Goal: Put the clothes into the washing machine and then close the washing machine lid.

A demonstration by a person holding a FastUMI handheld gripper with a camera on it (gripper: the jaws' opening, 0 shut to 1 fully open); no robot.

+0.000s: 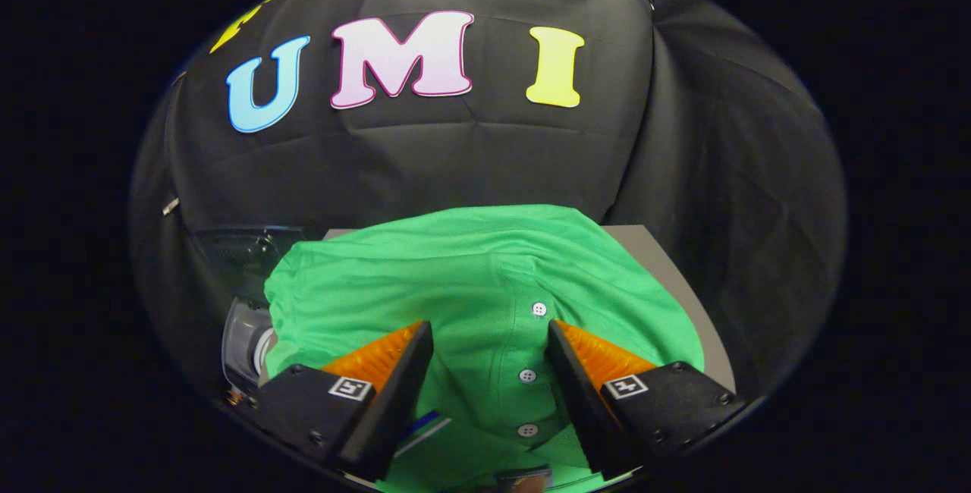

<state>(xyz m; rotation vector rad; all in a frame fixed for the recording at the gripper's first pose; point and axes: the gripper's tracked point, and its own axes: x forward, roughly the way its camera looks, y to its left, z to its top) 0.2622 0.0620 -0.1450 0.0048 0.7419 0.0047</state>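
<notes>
A green button-up shirt (470, 288) lies spread over a grey table (683, 281). Its placket with three white buttons runs between my fingers. My gripper (489, 330) is open just above the shirt, one finger on each side of the button row, neither pressing the cloth. To the left of the shirt, partly hidden by it, is the washing machine (246, 326), with a grey rounded rim and a dark see-through lid standing up behind it.
The black cloth booth wall rises close behind the table and the machine. The table's right edge runs just beyond the shirt's right side.
</notes>
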